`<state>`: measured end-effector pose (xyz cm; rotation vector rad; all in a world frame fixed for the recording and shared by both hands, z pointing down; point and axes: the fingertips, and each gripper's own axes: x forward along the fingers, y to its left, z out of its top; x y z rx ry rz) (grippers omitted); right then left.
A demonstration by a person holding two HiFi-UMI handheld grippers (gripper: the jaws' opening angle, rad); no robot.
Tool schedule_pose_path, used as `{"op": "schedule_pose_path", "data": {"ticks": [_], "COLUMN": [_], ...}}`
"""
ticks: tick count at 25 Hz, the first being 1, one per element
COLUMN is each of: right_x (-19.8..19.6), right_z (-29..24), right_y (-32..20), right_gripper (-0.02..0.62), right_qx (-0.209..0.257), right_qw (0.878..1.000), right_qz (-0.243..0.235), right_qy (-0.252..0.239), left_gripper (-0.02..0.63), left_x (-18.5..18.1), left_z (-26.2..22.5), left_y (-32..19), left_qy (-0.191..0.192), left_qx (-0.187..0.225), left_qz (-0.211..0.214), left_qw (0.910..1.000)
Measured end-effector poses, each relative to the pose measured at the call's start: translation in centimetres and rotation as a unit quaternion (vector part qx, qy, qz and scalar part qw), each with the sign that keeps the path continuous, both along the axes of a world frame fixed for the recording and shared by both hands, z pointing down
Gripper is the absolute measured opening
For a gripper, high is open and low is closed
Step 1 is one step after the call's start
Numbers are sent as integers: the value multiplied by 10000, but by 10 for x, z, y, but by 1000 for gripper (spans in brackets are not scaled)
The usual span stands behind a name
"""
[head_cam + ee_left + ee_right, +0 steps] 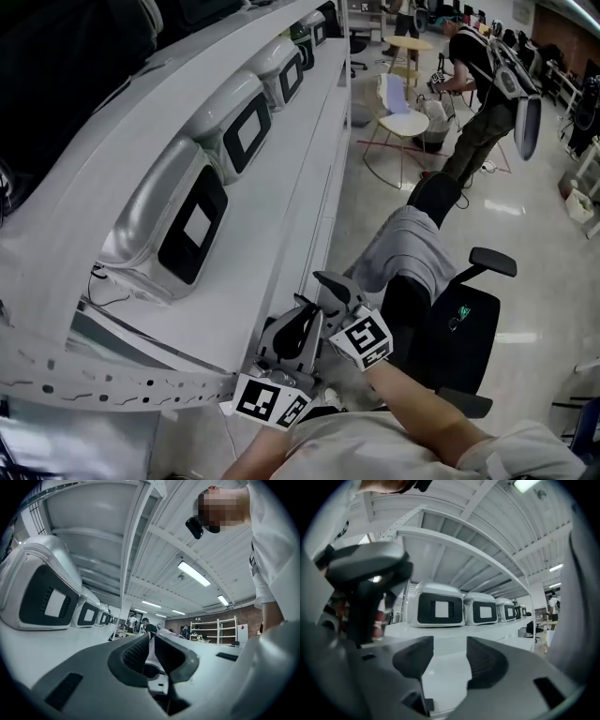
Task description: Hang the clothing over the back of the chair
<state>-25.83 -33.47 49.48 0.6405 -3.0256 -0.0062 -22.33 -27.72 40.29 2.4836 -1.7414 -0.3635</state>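
Note:
A grey garment hangs draped over the back of a black office chair, below its headrest. Both grippers are near the bottom of the head view, to the left of the chair and apart from the garment. My right gripper is open, with nothing between its fingers, and faces the white shelf. My left gripper sits just left of it, its jaws shut to a thin slit with nothing held. In the left gripper view the chair's dark headrest shows far off above the jaw tips.
A long white shelf unit runs along the left and carries several grey machines with dark screens. Farther back are a white wire-legged chair, a round table and a standing person.

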Motion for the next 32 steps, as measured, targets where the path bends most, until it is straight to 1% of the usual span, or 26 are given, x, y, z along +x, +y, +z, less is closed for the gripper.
{"op": "schedule_pose_path", "data": {"ticks": [2,4,7,10,12,14,16,21,25,29,32], "right_x": [2,11,34,68,100,139,174,241,276,298,311], "right_z": [-14,-29,-51,-62,-68,-70,-75,-82,-71,-71,-73], "right_y": [19,33,51,65,75,82,86,98,112,123,131], "right_gripper": [225,211,202,199,198,198,198,183,147,128,76], "right_qx": [16,-12,63,94,115,118,136,231,197,148,146], "right_qw": [9997,9988,9980,9977,9973,9964,9943,9895,9887,9873,9860], "right_qz": [-51,-91,-44,60,258,536,776,1165,1317,1414,1515], "right_qy": [-223,-474,-630,-672,-671,-646,-721,-826,-684,-706,-680], "left_gripper": [40,40,40,40,38,38,38,38,38,38,38], "left_x": [-14,-21,-11,11,31,54,78,124,152,175,191], "left_z": [-7,-9,-7,-7,-4,0,5,11,14,21,28], "left_y": [-1,-4,-5,0,5,10,17,39,58,71,75], "left_qy": [-36,-66,-37,28,40,-1,-48,-212,-346,-431,-525], "left_qx": [108,128,82,84,52,-18,-99,-219,-307,-450,-553], "left_qz": [-206,-351,-359,-296,-270,-190,-111,-94,-97,-22,162], "left_qw": [9997,9993,9993,9995,9996,9998,9999,9995,9989,9981,9970]}}
